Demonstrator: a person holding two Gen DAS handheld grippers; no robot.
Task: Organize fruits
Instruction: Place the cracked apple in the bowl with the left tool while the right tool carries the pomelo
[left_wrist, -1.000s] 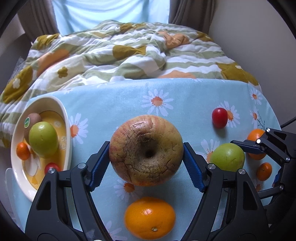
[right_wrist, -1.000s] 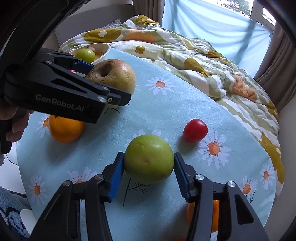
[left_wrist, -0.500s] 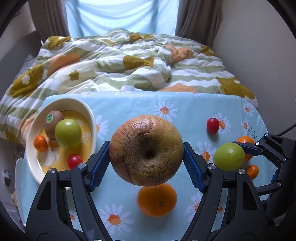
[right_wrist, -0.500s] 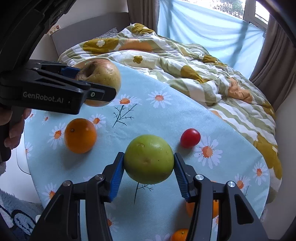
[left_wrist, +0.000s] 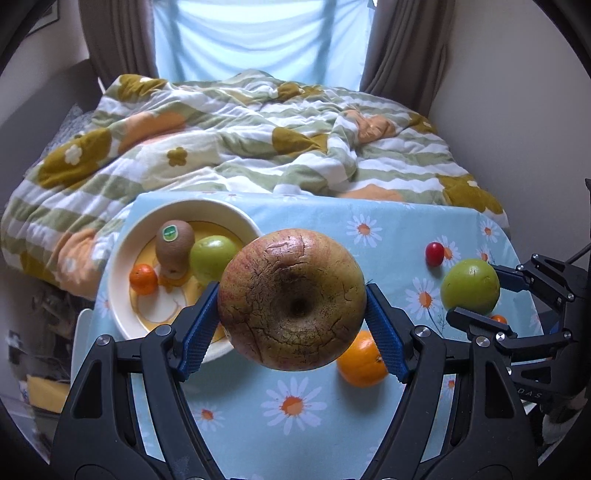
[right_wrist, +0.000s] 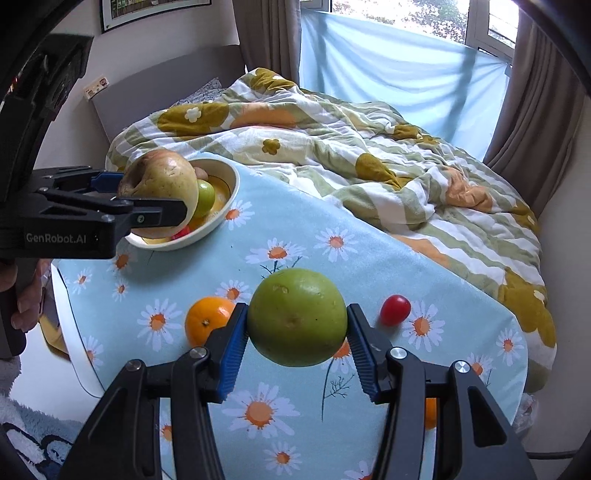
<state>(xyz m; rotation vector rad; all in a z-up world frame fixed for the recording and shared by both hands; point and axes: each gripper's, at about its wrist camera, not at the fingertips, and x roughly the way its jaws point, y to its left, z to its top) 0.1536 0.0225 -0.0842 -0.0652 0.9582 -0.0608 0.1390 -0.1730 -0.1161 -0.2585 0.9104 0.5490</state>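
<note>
**Both tools loaded, fruit held clear of the desk**

The left tool (left_wrist: 291, 302) was clamped on a large cracked apple (left_wrist: 291, 299), its blue pads pressed against both flanks of the fruit, with the jaws spread fairly wide to take it. The apple sat at the centre of the left wrist view, lifted above the desk (left_wrist: 388, 236) and overlapping the near edge of the cream bowl (left_wrist: 122, 258) at centre left.

The right tool (right_wrist: 297, 341) was closed on a green apple (right_wrist: 297, 317), both pads in contact, at the lower centre of the right wrist view and raised off the daisy-print cloth.

The bowl contained a kiwi (left_wrist: 174, 243) with a sticker, a second green fruit (left_wrist: 212, 254) and a small orange fruit (left_wrist: 143, 278).

On the desk lay a large orange (right_wrist: 207, 319), at the left of the held green apple, and a red cherry tomato (right_wrist: 395, 309) at its right. A rumpled quilt (right_wrist: 369, 155) covered the bed beyond the desk, in the upper half of both views.
</note>
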